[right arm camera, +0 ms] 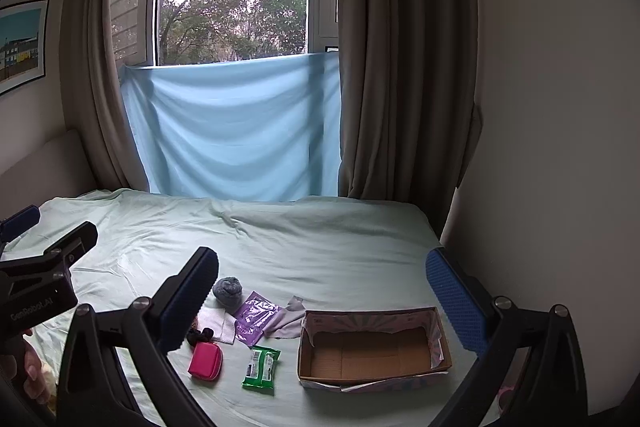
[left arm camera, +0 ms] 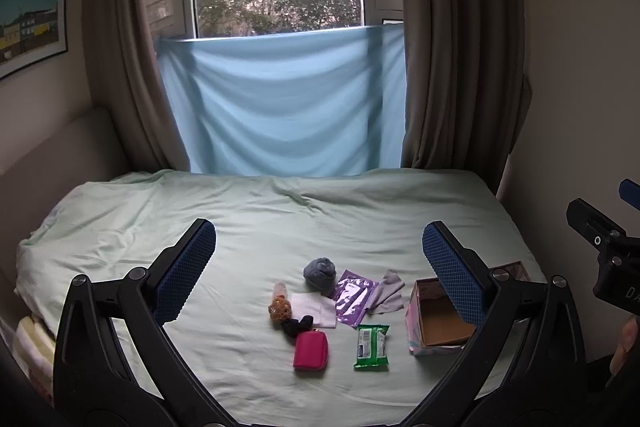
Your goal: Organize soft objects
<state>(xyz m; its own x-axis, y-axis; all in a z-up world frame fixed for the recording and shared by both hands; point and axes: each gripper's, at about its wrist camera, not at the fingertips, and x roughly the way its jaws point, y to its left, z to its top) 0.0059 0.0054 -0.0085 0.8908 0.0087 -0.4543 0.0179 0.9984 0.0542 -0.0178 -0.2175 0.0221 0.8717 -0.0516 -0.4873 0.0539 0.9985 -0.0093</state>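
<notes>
Small soft items lie clustered on the green bed sheet: a grey knit ball, a purple packet, a grey cloth, a white cloth, a brown crochet toy, a black scrunchie, a pink pouch and a green wipes pack. An empty open cardboard box stands right of them. My left gripper is open, above and short of the items. My right gripper is open, above the box's left side.
A blue cloth hangs under the window between brown curtains. A wall runs along the bed's right side. A headboard stands at the left. Folded towels sit by the bed's left edge.
</notes>
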